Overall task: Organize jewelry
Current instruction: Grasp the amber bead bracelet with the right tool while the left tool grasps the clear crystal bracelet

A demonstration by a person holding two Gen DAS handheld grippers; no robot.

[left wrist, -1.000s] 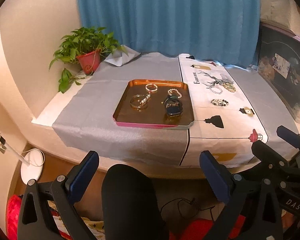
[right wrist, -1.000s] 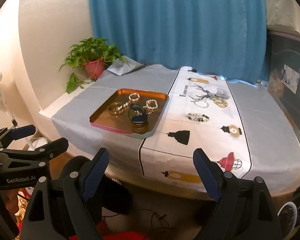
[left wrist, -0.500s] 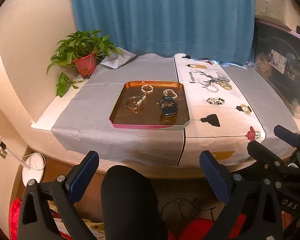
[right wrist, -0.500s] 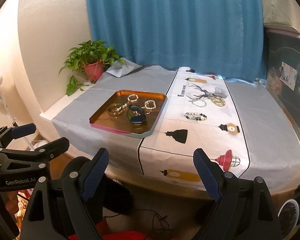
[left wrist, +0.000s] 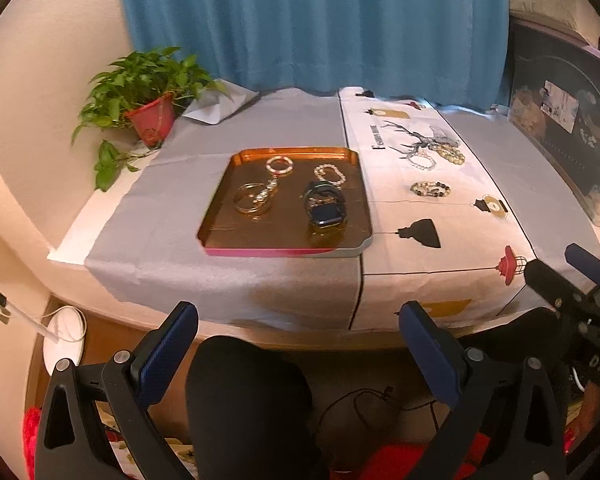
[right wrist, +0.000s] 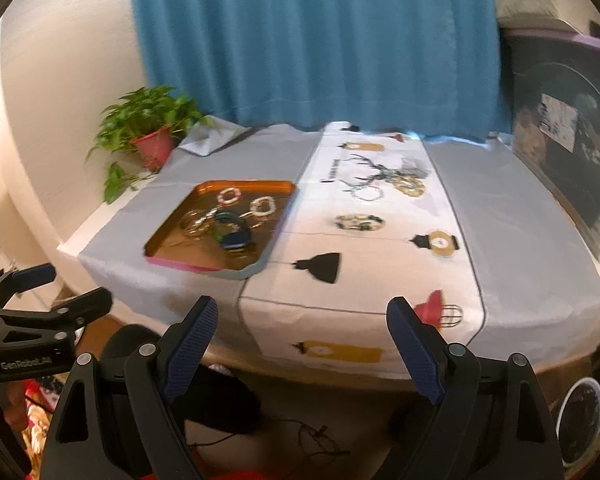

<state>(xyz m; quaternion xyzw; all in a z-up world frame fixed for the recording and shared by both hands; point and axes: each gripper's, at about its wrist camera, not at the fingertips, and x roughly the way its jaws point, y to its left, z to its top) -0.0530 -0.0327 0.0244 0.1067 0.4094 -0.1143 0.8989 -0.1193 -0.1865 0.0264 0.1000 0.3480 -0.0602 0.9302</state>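
Note:
An orange tray (left wrist: 220, 216) (right wrist: 168, 236) on the table holds a gold bangle (left wrist: 252, 199), a pink bead bracelet (left wrist: 279, 165), a white bead bracelet (left wrist: 330, 173) and a dark watch (left wrist: 325, 208) (right wrist: 232, 232). Three more bracelets lie on the white runner: a dark-and-pale bead one (left wrist: 430, 189) (right wrist: 359, 222), a clear one (left wrist: 420, 160) and a yellowish one (left wrist: 451, 155) (right wrist: 410, 186). My left gripper (left wrist: 298, 344) and right gripper (right wrist: 302, 340) are both open and empty, held below the table's front edge.
A potted plant (left wrist: 148, 100) stands at the back left. A blue curtain (left wrist: 308, 20) hangs behind the table. A dark panel (left wrist: 564, 128) stands along the right side. The person's black-clad knee (left wrist: 252, 400) is under the left gripper.
Both grippers have moved forward, closer to the table's front edge; the right wrist view is motion-blurred. Both stay open and empty. The jewelry has not moved.

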